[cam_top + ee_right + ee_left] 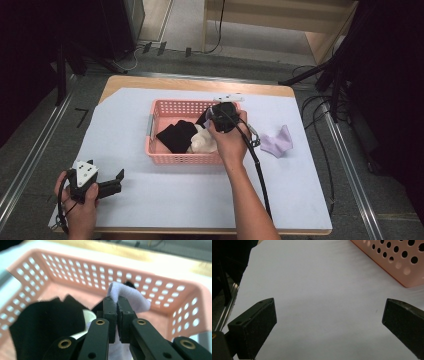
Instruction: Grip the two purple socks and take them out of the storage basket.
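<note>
Lower left of the high view: my left gripper (pixel 112 183) sits jaws wide apart and bare over white sheet (pixel 165 195), clear of the pink basket (pixel 170 158). Frame centre: my right gripper (pixel 117 305) is clamped on a lavender cloth (pixel 130 296) inside the basket, far wall just behind, black cloth (pixel 45 317) at left. Another lavender cloth (pixel 277 142) lies right of the basket on open sheet.

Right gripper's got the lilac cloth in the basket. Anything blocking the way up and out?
Nothing visible does. The right gripper is shut on the lilac cloth above the black cloth and white cloth. The pink basket is open-topped; only its perforated walls surround the cloth.
</note>
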`<state>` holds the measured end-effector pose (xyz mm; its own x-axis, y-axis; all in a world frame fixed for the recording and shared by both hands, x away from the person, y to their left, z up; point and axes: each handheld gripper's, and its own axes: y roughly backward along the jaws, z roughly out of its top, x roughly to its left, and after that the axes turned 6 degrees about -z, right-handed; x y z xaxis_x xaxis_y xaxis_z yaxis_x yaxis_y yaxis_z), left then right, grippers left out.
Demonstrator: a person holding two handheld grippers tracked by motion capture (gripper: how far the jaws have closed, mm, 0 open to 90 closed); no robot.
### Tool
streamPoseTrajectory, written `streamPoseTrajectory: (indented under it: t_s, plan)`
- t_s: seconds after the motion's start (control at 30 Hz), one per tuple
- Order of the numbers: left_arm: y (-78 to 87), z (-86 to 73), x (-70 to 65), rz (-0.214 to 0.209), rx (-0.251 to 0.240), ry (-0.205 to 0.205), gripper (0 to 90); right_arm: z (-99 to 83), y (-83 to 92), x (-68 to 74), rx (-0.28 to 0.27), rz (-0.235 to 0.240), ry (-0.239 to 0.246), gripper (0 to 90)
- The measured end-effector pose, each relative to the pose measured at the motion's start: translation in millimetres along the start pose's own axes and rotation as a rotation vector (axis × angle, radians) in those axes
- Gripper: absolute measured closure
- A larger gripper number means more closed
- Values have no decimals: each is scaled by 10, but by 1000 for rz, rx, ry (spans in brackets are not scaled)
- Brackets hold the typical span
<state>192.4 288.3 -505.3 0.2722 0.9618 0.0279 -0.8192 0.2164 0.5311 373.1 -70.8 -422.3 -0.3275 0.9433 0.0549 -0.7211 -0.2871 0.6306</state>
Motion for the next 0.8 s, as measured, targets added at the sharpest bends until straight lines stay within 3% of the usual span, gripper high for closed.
streamPoseTrajectory:
  t_s: [0.23,0.4,0.43,0.6,0.63,0.8]
  plan:
    - [0,0,0,-1,0,0,3,46,206,-40,-165,-4,24,875]
    - [3,0,2,-2,2,3,3,66,322,-90,-283,18,31,876]
    - [2,0,3,-2,1,3,3,73,370,-119,-326,3,32,876]
    - [2,0,2,-2,1,4,3,85,471,-204,-397,-14,29,876]
    - [2,-1,3,-3,0,3,3,88,539,-279,-435,-20,14,876]
    - [-1,-1,1,-1,-3,4,3,86,659,-456,-480,-44,-5,876]
